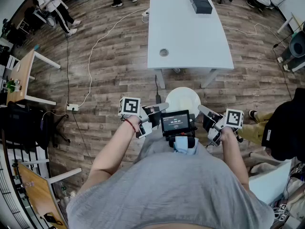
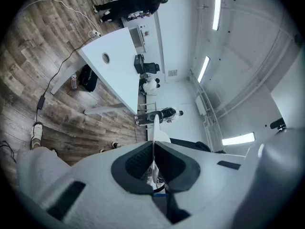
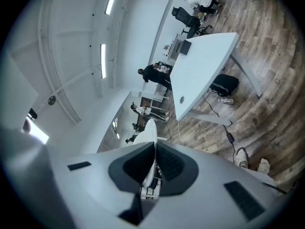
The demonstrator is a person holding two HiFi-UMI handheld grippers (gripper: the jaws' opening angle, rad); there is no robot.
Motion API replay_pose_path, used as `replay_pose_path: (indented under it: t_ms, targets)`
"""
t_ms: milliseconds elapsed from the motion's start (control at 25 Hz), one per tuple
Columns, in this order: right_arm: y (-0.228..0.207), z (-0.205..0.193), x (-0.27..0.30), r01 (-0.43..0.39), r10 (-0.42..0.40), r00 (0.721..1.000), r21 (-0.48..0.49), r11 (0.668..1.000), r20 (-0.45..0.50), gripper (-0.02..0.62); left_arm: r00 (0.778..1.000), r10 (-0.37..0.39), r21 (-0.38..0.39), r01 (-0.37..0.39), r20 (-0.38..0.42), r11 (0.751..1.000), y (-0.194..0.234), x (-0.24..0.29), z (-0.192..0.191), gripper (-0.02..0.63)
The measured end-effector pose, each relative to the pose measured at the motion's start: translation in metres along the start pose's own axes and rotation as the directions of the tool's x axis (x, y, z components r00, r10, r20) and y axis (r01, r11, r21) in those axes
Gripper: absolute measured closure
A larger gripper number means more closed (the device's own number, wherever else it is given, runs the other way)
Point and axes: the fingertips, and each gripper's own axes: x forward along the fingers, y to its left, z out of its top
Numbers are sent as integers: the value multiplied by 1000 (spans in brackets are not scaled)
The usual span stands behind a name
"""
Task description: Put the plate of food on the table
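Note:
A round white plate is held in the air between my two grippers, just short of the near end of the white table. I see no food on the plate's surface from above. My left gripper is shut on the plate's left rim and my right gripper on its right rim. In the left gripper view the plate shows edge-on, pinched between the dark pads of that gripper. The right gripper view shows the same: the plate edge-on in the shut gripper.
A black box lies at the table's far end and a round cable hole sits near its left side. A white cable runs over the wood floor. A wooden desk stands left; a person in black is close on the right.

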Motion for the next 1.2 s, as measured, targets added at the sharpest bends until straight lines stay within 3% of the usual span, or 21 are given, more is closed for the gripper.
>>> replay_pose_path:
  t_ms: [880, 1080, 1200]
  targets:
    - [3, 8, 7, 5, -5, 1000, -10, 1000, -2, 555, 1000, 1, 11, -1, 2, 1000, 1, 0, 5, 580]
    - [-10, 40, 23, 5, -5, 1000, 6, 1000, -25, 554, 1000, 7, -3, -7, 11, 1000, 5, 15, 38, 580]
    - [-12, 35, 13, 11, -11, 1000, 4, 1000, -21, 555, 1000, 6, 0, -6, 11, 1000, 1, 17, 28, 580]
